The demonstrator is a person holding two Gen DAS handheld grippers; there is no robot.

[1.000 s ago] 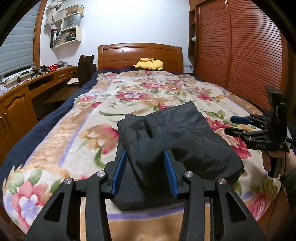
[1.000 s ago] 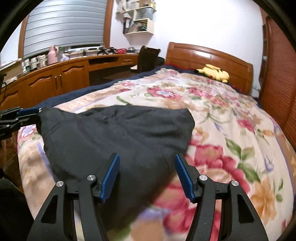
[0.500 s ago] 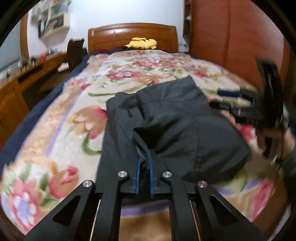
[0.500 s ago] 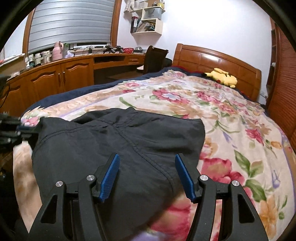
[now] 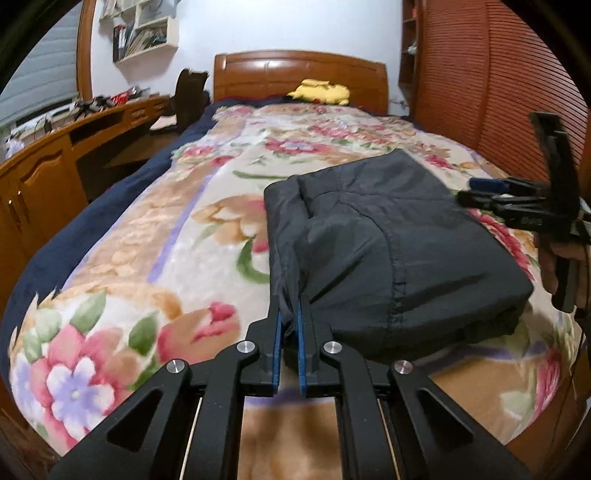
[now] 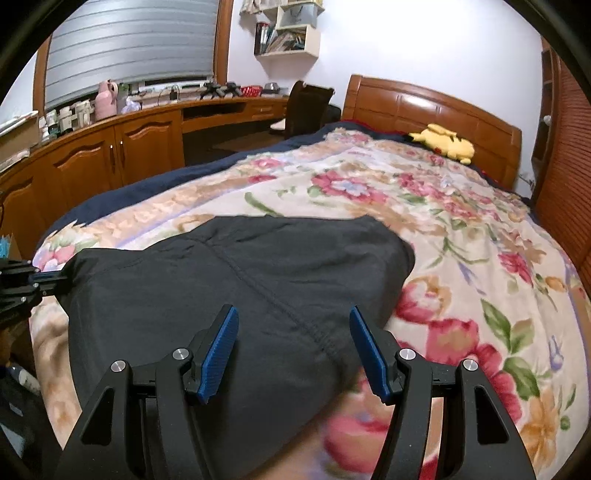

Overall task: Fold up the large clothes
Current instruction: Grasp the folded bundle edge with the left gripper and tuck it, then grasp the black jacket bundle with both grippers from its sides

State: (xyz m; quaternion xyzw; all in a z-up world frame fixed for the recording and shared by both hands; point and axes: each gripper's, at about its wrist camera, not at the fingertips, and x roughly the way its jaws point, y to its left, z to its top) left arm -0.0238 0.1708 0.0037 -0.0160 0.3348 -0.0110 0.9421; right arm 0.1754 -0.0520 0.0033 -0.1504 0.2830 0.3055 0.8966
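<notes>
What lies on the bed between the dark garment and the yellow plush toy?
Only bare floral blanket. Nothing else lies between the garment and the toy. Both wrist views show it.

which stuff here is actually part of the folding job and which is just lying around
Part of the job:
- dark garment, partly folded on the floral blanket
- left gripper, fingers shut on the garment's near corner
- right gripper, fingers open above the garment

Just lying about:
- yellow plush toy by the headboard
- chair
- wall shelf of books
- clutter on the desk
</notes>
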